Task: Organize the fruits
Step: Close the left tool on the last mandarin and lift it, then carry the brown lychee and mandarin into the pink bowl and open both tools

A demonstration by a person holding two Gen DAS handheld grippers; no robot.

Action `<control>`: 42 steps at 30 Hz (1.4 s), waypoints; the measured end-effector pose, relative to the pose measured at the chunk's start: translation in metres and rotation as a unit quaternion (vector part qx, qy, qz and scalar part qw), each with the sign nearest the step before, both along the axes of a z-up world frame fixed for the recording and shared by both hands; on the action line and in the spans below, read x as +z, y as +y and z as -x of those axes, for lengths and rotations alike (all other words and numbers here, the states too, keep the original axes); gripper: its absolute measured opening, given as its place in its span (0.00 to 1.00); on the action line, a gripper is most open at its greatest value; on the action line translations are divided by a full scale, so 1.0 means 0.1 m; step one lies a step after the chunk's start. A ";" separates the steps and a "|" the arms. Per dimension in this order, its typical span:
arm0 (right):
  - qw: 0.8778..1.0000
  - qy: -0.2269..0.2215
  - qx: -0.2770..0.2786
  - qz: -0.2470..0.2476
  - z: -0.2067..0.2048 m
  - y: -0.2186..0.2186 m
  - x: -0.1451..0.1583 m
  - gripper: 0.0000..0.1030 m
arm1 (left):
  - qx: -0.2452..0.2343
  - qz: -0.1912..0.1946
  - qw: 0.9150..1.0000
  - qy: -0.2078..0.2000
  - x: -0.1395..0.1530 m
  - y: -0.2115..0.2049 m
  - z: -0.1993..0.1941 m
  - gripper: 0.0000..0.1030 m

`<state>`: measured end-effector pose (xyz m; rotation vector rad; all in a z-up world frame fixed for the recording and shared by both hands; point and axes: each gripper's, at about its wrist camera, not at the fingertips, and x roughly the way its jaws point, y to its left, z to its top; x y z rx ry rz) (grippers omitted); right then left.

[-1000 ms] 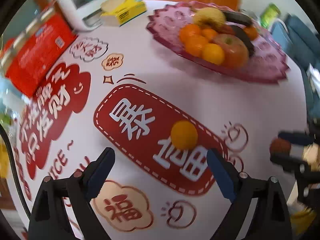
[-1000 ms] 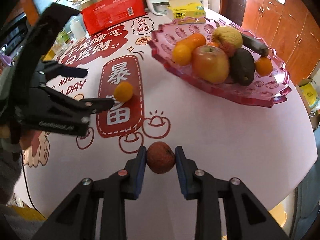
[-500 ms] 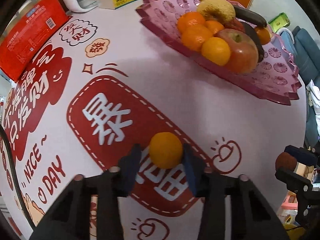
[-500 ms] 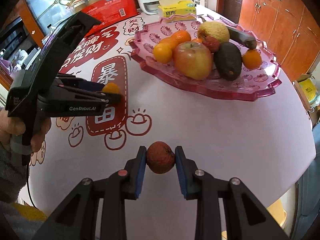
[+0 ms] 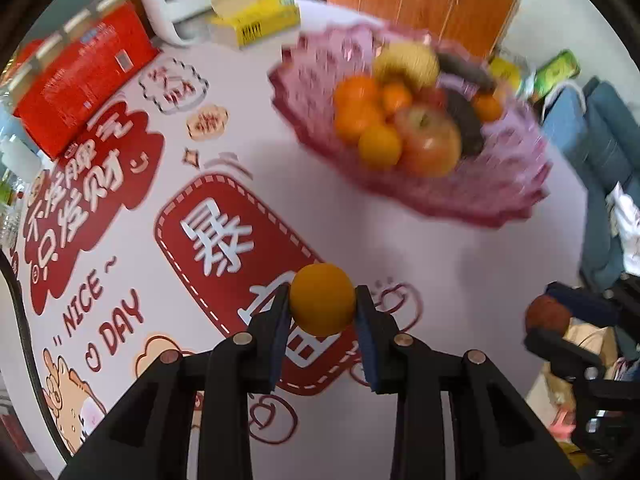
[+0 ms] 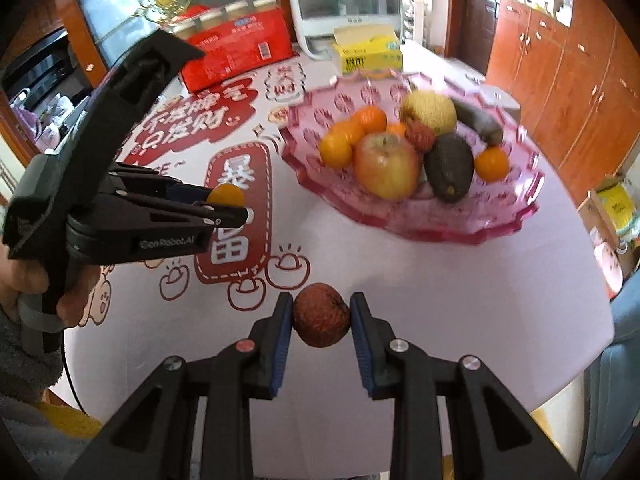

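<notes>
Pointing steeply down: left gripper point(image 5: 322, 300) clenching orange point(image 5: 322, 299), right gripper point(image 6: 319, 316) clenching brown fruit point(image 6: 321, 315).

We see the fruit tray point(image 6: 500, 216) on the table point(image 6: 440, 300), right of the printed panel point(image 6: 236, 208); in it an apple point(image 6: 386, 168) lies before the melon point(image 6: 428, 112), the avocado point(image 6: 448, 168) to its right. Behind the tray stand the tissue box point(image 6: 368, 54) and appliance point(image 6: 348, 12), the carton point(image 6: 236, 48) to their left. Nearer us, the left gripper point(image 6: 228, 212) sits left of the right gripper point(image 6: 320, 316), each enclosing a fruit.
</notes>
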<state>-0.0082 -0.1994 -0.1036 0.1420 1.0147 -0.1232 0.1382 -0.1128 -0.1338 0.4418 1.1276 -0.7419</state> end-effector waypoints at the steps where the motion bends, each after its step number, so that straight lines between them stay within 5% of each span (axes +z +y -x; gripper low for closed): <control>1: 1.000 -0.008 0.006 0.007 0.01 0.01 0.08 0.28 | 0.004 0.011 1.000 -0.005 0.12 0.01 0.03 0.29; 11: 0.994 -0.087 0.047 0.051 0.01 -0.22 0.81 0.28 | 0.031 0.104 0.991 -0.080 1.25 -0.14 0.15 0.29; 17: 0.988 -0.136 0.053 0.058 -0.17 -0.58 1.27 0.28 | 0.058 0.118 0.986 -0.099 1.54 -0.43 0.15 0.29; 25: 0.983 -0.157 0.056 0.071 -0.60 -1.08 1.48 0.28 | 0.128 0.120 0.980 -0.092 1.39 -0.77 -0.09 0.29; 42: 0.992 -0.061 0.101 0.049 -1.05 -1.31 0.70 0.29 | 0.189 0.055 0.979 -0.043 0.64 -1.10 -0.31 0.29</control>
